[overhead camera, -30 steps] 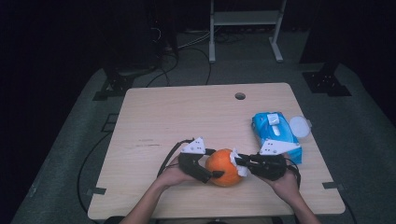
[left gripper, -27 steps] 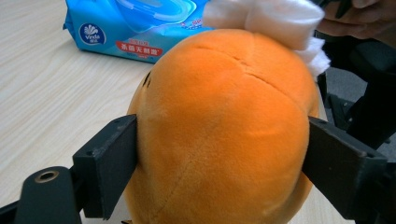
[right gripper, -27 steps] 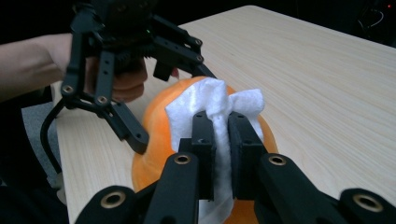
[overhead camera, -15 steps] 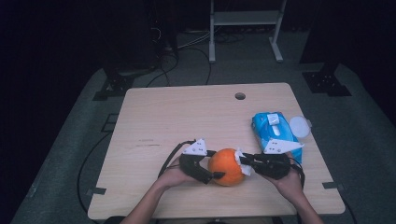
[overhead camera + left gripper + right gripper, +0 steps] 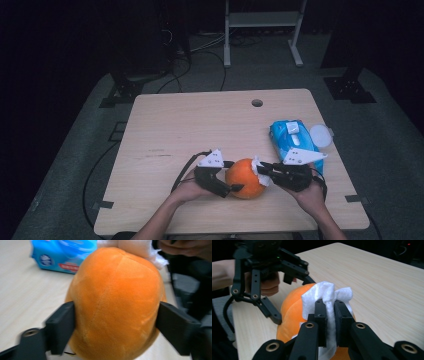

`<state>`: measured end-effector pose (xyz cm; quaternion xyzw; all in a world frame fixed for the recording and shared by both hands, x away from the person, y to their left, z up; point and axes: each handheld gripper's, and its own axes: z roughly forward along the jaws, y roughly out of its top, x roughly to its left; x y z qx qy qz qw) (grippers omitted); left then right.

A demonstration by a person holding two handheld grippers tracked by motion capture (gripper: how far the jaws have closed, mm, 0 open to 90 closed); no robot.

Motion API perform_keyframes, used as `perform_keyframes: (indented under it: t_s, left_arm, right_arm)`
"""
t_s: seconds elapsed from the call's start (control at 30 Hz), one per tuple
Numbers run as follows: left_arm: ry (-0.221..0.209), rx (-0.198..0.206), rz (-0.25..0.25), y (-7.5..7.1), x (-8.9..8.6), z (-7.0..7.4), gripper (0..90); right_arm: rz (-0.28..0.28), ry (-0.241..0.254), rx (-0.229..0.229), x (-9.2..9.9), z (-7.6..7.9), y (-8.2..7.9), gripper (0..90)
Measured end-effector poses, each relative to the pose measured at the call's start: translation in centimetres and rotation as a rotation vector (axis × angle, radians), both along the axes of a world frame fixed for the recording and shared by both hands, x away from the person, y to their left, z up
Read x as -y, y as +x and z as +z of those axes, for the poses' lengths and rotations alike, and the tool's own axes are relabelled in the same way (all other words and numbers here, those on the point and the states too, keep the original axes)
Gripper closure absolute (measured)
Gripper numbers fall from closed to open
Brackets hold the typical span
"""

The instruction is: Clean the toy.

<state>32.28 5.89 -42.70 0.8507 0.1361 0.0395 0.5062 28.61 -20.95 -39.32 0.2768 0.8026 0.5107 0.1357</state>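
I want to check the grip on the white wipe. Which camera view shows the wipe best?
The right gripper view: the white wipe is clamped between the right gripper's jaws, against the orange plush ball. The high view shows a small white patch; the left gripper view shows its edge behind the ball.

The plush orange sits on the table near its front edge, between the two grippers. The left gripper lies to its left, with one finger on each side of the orange's body. The right gripper lies to its right, and the wipe stands between its fingers, resting against the orange's right side. Behind the right gripper's fingers, toward the table's right edge, lies the wipe pack, with a round lid just beside it on the right. A hole lies well behind both grippers, near the back edge.
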Motion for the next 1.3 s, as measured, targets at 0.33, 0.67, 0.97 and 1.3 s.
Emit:
perform_keyframes:
  t_s: [0.33, 0.67, 0.97, 1.3]
  left_arm:
    - [-0.005, -0.002, 0.051, -0.4, 0.5, 0.2, 27.9]
    - [0.016, 0.002, 0.035, -1.0, 1.1, 0.4, 25.1]
    - [-0.027, 0.023, -0.046, -0.1, 0.4, 0.4, 12.8]
    - [-0.029, 0.035, -0.011, -0.3, 1.0, 0.8, 33.5]
  right_arm:
    - [0.004, -0.035, 0.033, 0.2, 0.7, -0.5, 81.4]
    - [-0.007, -0.058, 0.039, 0.0, 0.9, -0.5, 81.3]
    - [0.031, -0.029, 0.003, 1.2, 0.4, -0.2, 81.2]
    - [0.02, -0.044, 0.057, 0.0, 1.5, -0.9, 81.3]
